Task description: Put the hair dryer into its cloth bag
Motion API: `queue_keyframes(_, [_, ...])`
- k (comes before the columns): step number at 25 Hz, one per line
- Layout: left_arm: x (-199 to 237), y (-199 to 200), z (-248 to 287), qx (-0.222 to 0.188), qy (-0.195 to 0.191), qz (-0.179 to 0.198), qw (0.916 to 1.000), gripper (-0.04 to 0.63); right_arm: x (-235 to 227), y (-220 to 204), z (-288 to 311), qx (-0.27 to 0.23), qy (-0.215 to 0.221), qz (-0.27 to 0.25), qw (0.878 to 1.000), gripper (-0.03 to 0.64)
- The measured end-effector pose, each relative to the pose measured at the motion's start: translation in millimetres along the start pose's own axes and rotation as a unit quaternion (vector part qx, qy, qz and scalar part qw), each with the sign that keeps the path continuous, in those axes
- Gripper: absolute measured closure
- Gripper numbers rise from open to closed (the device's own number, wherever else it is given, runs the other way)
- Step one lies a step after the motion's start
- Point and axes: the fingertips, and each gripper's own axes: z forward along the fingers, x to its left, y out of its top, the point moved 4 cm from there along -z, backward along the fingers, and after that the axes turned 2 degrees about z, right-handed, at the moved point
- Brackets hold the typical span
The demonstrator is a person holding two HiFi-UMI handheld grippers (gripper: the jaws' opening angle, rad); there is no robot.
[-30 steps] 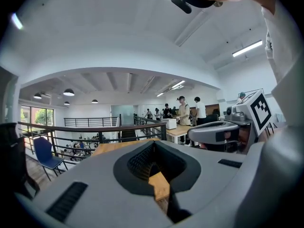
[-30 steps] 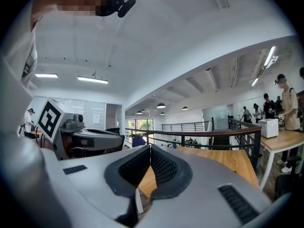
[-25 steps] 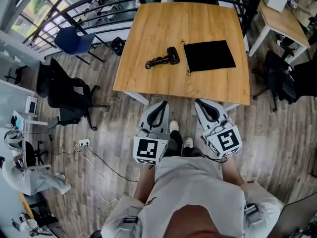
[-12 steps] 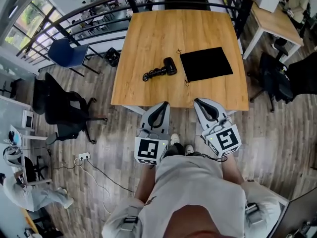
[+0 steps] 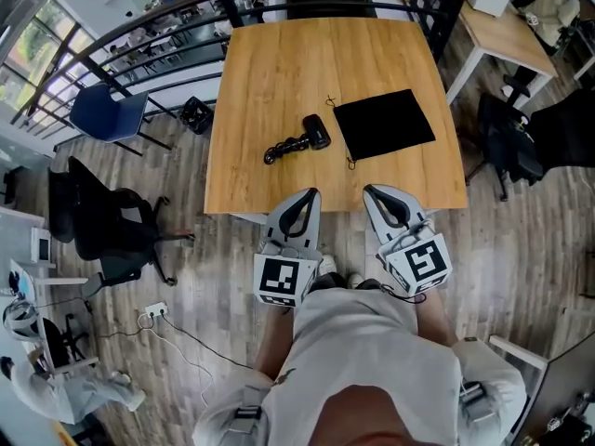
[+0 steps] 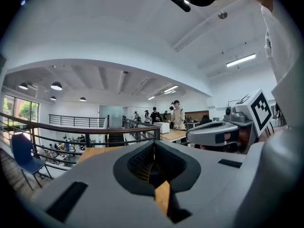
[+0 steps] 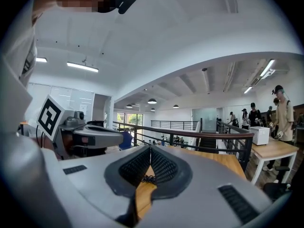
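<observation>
**Both grippers closed and empty at the table's near edge; hair dryer not yet touched.**

My left gripper (image 5: 308, 196) and right gripper (image 5: 374, 191) have their jaws pressed together with nothing between them, tips just short of the near edge of the wooden table (image 5: 270, 54). The hair dryer (image 5: 299, 138) lies on the table just left of the flat black cloth bag (image 5: 384, 124), head toward the bag and the rest trailing left. The bag's drawstring ends show on its left edge, so I judge the mouth faces the dryer. To do this well I should open both jaws, pinch only the bag's top layer with the right, and feed the dryer in with the left.
</observation>
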Motion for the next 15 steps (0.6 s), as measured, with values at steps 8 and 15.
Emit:
queue_keyframes(8, [34.4,-7.0,1.1,0.001,-0.016,-0.009,0.9998,0.576,13.8,-0.3,30.7,0.015,-0.018,0.001,1.000,0.595])
queue_keyframes(15, [55.2,-15.1,3.9,0.000,-0.016,-0.014,0.9998,0.575,19.1,-6.3,55.1,0.032,-0.009,-0.005,0.999,0.595])
